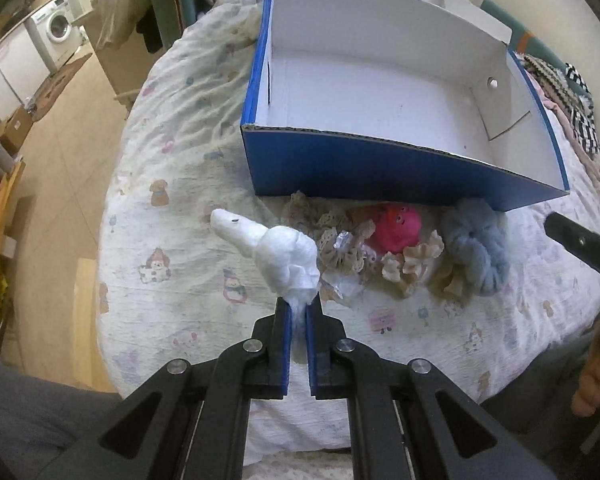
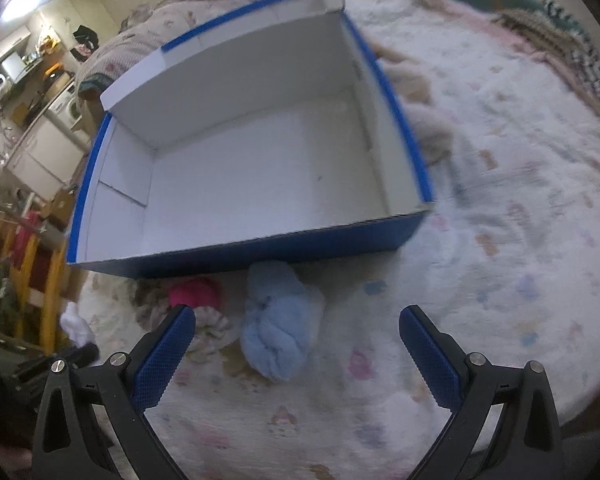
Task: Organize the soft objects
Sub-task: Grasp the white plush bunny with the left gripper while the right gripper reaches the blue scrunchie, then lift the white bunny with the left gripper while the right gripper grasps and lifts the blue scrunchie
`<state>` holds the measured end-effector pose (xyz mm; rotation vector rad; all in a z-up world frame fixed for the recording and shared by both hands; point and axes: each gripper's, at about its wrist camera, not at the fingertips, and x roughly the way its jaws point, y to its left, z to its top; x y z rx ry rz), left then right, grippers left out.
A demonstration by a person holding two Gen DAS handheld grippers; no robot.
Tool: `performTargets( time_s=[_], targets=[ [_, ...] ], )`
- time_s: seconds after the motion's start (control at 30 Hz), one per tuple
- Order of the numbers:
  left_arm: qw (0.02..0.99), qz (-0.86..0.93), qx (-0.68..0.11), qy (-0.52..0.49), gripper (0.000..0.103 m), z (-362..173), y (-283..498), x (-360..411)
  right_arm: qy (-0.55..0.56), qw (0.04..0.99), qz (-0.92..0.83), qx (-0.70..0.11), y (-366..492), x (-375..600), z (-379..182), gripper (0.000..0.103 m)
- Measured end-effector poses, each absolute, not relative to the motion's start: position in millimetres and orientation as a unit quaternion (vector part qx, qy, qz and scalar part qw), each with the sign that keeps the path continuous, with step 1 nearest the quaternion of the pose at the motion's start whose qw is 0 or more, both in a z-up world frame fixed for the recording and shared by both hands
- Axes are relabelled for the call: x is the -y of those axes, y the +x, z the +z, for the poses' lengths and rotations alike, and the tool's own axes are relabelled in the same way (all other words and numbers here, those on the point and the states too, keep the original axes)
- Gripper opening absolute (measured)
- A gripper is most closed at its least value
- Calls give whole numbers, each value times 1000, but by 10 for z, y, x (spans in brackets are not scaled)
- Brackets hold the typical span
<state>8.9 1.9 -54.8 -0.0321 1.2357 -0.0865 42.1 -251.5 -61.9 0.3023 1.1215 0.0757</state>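
Left gripper (image 1: 299, 307) pinches the fluffy tail of a white plush toy (image 1: 278, 254), which sticks up off the quilt (image 1: 172, 216) with its long snout toward ten o'clock. We judge the pick-up done and the carry next: we must lift it over the near wall of the blue cardboard box (image 1: 380, 168) at twelve o'clock and let go above its bare white floor. At two o'clock from the plush lie lace scrunchies (image 1: 332, 232), a glossy pink squeeze toy (image 1: 396, 228) and a chunky blue yarn bundle (image 1: 476, 248), all just below the box. Our right gripper (image 2: 296, 356) stands spread wide, empty, with the blue bundle between its ribbed pads (image 2: 164, 356), so we judge that bundle its target.
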Motion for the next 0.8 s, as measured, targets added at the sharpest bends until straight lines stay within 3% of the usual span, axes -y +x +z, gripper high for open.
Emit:
performTargets(
  time_s=[0.03, 0.1, 0.27, 0.33, 0.43, 0.53, 0.6, 0.67, 0.8],
  targets=[
    [814, -40, -580, -16, 6, -571, 83, -21, 152, 828, 39, -538, 467, 2515, -679, 103],
    [813, -40, -580, -21, 6, -583, 98, -29, 182, 809, 48, -557, 563, 2519, -844, 86],
    [815, -36, -578, -27, 6, -582, 137, -32, 204, 780, 40, -591, 715, 2446, -1163, 83],
    [815, -35, -578, -25, 6, -590, 143, -32, 196, 778, 41, -596, 746, 2398, -1212, 77],
    [813, -36, -581, -29, 6, -603, 149, -43, 171, 777, 45, -605, 760, 2321, -1276, 62],
    [812, -35, -582, -28, 6, -608, 159, -41, 159, 774, 44, -611, 739, 2289, -1333, 57],
    [812, -35, -582, -27, 6, -613, 163, -30, 155, 775, 53, -611, 727, 2279, -1331, 36],
    [812, -35, -582, -25, 6, -618, 162, -21, 147, 785, 57, -600, 697, 2286, -1260, 29],
    [813, -31, -581, -19, 6, -630, 153, -26, 158, 795, 66, -582, 620, 2369, -1084, 27]
  ],
)
